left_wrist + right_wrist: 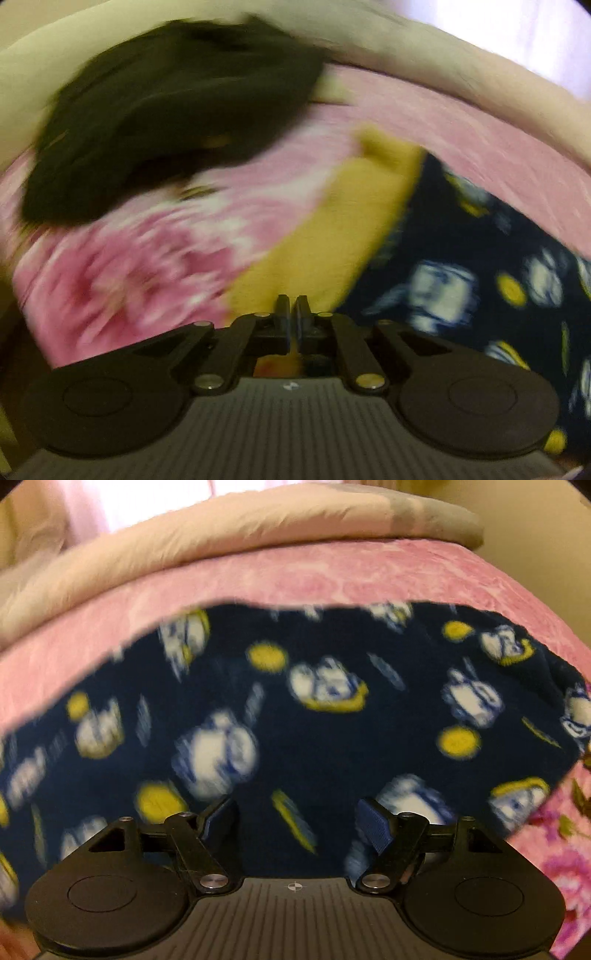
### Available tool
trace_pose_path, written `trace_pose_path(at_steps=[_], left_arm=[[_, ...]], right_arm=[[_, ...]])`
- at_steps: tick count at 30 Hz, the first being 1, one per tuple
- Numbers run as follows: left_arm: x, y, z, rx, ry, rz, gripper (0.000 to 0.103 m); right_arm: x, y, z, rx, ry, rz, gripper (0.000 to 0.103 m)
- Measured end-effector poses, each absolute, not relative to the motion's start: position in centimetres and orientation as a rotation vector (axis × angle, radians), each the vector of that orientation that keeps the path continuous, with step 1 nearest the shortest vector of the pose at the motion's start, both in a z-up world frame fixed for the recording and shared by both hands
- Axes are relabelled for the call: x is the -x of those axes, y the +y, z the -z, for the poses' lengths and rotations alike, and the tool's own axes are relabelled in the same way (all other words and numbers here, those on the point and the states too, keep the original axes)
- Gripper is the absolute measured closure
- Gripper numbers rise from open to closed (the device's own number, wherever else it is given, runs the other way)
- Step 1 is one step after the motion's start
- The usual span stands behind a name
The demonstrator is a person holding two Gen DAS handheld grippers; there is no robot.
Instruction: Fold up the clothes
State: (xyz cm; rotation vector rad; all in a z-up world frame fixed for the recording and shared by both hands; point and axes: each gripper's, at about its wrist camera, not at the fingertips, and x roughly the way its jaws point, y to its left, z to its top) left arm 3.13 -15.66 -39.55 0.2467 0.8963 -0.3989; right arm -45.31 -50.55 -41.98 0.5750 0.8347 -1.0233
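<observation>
A navy fleece garment (314, 738) printed with white and yellow shapes lies spread on the pink bed cover, filling the right wrist view. My right gripper (297, 819) hovers over its near part, open, with nothing between its blue pads (375, 825). In the blurred left wrist view the same navy garment (461, 258) lies at the right, with a yellow band (332, 229) along its edge. My left gripper (293, 306) is shut on that band, and a strip of yellow shows between its fingers.
A heap of black clothing (166, 122) lies at the upper left on the pink flowered blanket (147, 258). A cream duvet (221, 531) and a grey pillow (424, 517) lie along the far side of the bed. Pink cover (369, 576) shows beyond the garment.
</observation>
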Motion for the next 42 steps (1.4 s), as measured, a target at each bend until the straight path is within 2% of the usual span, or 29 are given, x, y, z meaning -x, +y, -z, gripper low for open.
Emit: trace_pose_path(at_steps=[2, 6, 8, 11, 13, 17, 18, 20, 22, 26, 33, 36, 42], left_arm=[[-2.8, -14.5, 38.8, -0.213, 0.909, 0.297, 0.101], [-0.3, -16.3, 35.9, -0.167, 0.797, 0.433, 0.098], [0.7, -18.2, 35.9, -0.201, 0.741, 0.545, 0.087], [1.5, -19.9, 39.3, -0.276, 0.753, 0.593, 0.086], [1.5, -19.6, 41.4, -0.265, 0.786, 0.567, 0.086], [2.7, -18.8, 42.0, -0.226, 0.736, 0.586, 0.084], [3.2, -18.8, 41.7, -0.234, 0.730, 0.594, 0.082], [4.0, -18.2, 41.2, -0.228, 0.735, 0.647, 0.071], [5.7, -17.5, 40.4, -0.218, 0.752, 0.695, 0.070], [9.9, -15.6, 38.6, -0.238, 0.783, 0.741, 0.059], [17.2, -12.6, 34.9, -0.262, 0.744, 0.806, 0.057], [19.9, -11.4, 33.2, -0.271, 0.701, 0.830, 0.047], [23.9, -9.5, 31.5, -0.323, 0.630, 0.859, 0.046]], right_arm=[[46.5, -50.1, 41.5, -0.561, 0.834, 1.020, 0.028], [48.7, -49.9, 39.4, -0.537, 0.750, 1.059, 0.028], [49.7, -50.1, 38.6, -0.499, 0.684, 1.086, 0.028], [51.1, -51.2, 40.1, -0.427, 0.649, 1.132, 0.028], [52.5, -52.1, 42.4, -0.431, 0.697, 1.169, 0.028], [54.7, -49.8, 42.8, -0.389, 0.601, 1.153, 0.028], [54.8, -48.9, 42.7, -0.368, 0.589, 1.159, 0.028], [55.0, -47.1, 42.3, -0.382, 0.535, 1.178, 0.028], [55.4, -45.0, 41.9, -0.438, 0.473, 1.183, 0.028], [55.6, -40.0, 40.3, -0.559, 0.416, 1.177, 0.028], [56.3, -32.6, 36.1, -0.582, 0.414, 1.133, 0.028], [57.0, -30.3, 34.6, -0.633, 0.390, 1.146, 0.028], [58.2, -26.8, 32.7, -0.678, 0.359, 1.151, 0.028]])
